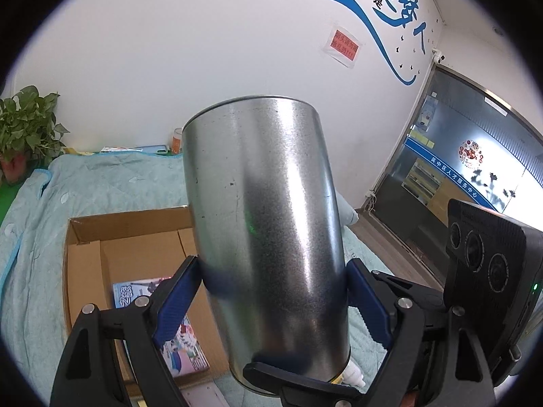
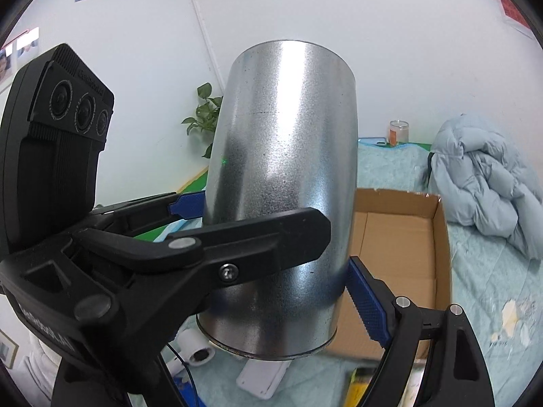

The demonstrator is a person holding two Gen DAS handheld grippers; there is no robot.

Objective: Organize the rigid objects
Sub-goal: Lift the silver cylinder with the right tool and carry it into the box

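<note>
A large bare metal can [image 1: 268, 224] is held upright and slightly tilted above the bed, and it fills the middle of both views. My left gripper [image 1: 275, 271] is shut on its lower half, a blue pad pressed on each side. My right gripper [image 2: 281, 305] is shut on the same can [image 2: 285, 156] near its base. Its right blue pad [image 2: 368, 302] touches the wall, while its left finger is hidden behind the left gripper [image 2: 261, 217]. An open cardboard box [image 1: 85, 254] lies below and behind the can.
A colourful booklet [image 1: 190, 339] lies in the box [image 2: 437, 237]. The bed has a teal quilt [image 1: 112, 179] and a crumpled pale-blue jacket [image 2: 485, 183]. Along the wall stand a plant [image 1: 27, 129] and a jar [image 2: 398, 132]. Small white items [image 2: 261, 376] lie under the can.
</note>
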